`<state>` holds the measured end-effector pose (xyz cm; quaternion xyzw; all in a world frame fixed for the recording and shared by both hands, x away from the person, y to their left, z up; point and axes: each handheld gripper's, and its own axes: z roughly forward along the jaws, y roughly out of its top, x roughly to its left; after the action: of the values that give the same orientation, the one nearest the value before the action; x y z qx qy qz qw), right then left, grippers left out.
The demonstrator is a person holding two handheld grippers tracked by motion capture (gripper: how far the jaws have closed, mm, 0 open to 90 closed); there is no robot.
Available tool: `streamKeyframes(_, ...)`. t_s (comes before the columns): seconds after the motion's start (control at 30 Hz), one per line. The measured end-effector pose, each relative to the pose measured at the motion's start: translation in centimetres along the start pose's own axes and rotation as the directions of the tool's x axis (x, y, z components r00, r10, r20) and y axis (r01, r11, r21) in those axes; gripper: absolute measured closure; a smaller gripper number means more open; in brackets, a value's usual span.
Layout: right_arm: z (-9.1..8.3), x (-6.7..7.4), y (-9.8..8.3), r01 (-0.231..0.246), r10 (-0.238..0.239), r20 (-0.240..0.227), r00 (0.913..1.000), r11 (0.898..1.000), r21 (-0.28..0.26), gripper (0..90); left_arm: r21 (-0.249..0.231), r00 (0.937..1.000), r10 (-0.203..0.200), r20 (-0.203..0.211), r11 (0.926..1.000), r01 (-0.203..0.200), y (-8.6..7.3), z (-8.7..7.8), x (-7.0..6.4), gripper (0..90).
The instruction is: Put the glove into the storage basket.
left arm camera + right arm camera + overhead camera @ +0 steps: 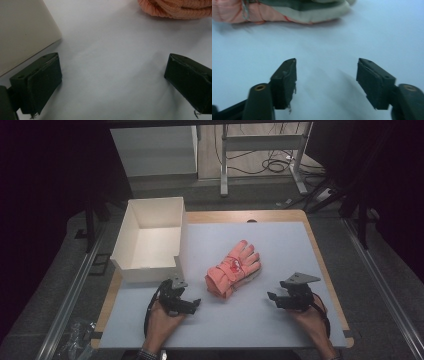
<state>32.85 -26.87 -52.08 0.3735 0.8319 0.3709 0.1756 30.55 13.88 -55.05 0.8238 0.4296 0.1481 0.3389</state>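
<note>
Both grippers, left (196, 302) & right (270, 296), are spread wide w/ nothing between; glove (233, 268) is flanked, box (150, 236) is seen whole from high view, its corner from left gripper view.

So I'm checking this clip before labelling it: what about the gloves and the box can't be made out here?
- Glove pile, high view: too small to count the gloves; the red mark on top is unreadable.
- White box, high view: its near wall hides part of the floor inside.
- Left hand-held gripper view: the top edge cuts the glove cuff.
- Right hand-held gripper view: blur smears the glove's fabric.
</note>
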Motion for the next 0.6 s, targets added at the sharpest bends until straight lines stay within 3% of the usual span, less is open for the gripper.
streamKeyframes(0.27, -0.7, -1.5, -1.7, -0.017, 0.015, 0.080, 0.9967, 0.999, 0.031, 21.8, -0.002, 1.0000, 0.003, 0.003, 1.0000, -0.003, 0.0, 0.0, 0.0, 0.9)
streamKeyframes(0.37, -0.6, -1.6, -1.6, -0.024, 0.020, 0.079, 0.9967, 0.999, 0.040, 19.4, 0.004, 0.9999, -0.001, 0.010, 1.0000, 0.001, 0.1, -0.1, 0.0, 1.5)
streamKeyframes(0.47, -0.6, -1.6, -1.7, -0.026, 0.023, 0.078, 0.9967, 0.999, 0.037, 19.1, 0.001, 0.9985, -0.011, 0.055, 0.9999, 0.011, 0.4, -0.3, 0.0, 2.1)
streamKeyframes(0.6, -0.6, -1.6, -1.8, -0.025, 0.022, 0.080, 0.9965, 0.999, 0.035, 19.1, 0.009, 0.9970, 0.016, 0.075, 0.9998, -0.017, 1.1, -0.5, -0.6, 1.3)
